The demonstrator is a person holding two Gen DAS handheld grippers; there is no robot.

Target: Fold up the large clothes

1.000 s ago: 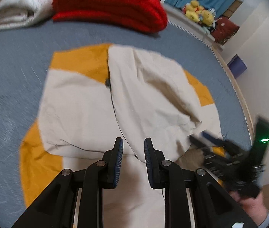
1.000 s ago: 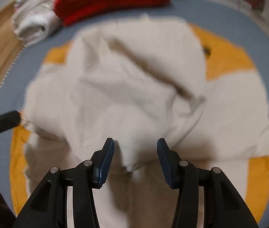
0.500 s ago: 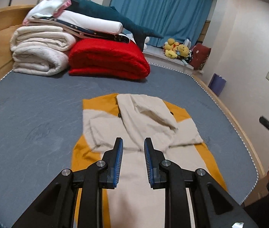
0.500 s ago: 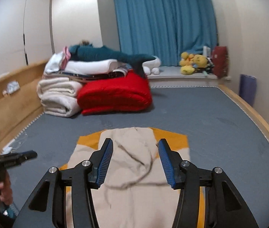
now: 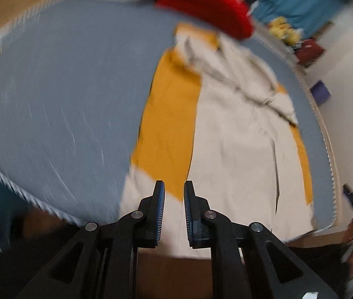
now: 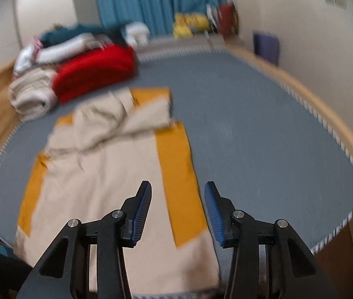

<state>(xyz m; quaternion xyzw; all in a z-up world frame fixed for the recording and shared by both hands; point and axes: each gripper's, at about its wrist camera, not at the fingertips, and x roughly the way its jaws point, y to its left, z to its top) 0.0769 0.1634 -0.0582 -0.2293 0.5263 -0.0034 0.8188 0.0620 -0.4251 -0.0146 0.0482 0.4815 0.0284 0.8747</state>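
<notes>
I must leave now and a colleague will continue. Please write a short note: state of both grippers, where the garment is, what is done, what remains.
Left gripper: closing, holds nothing, above the garment's near hem.
Right gripper: closing, holds nothing.
Garment: cream and orange, lying lengthwise on the grey bed, hem toward you.
Done: upper part and sleeves folded in over the body.
Left: fold the long body up from the hem.

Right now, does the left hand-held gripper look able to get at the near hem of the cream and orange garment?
Probably yes: the left hand-held gripper hangs just above the garment at its near hem, jaws closing with nothing between them and nothing in the way.
</notes>
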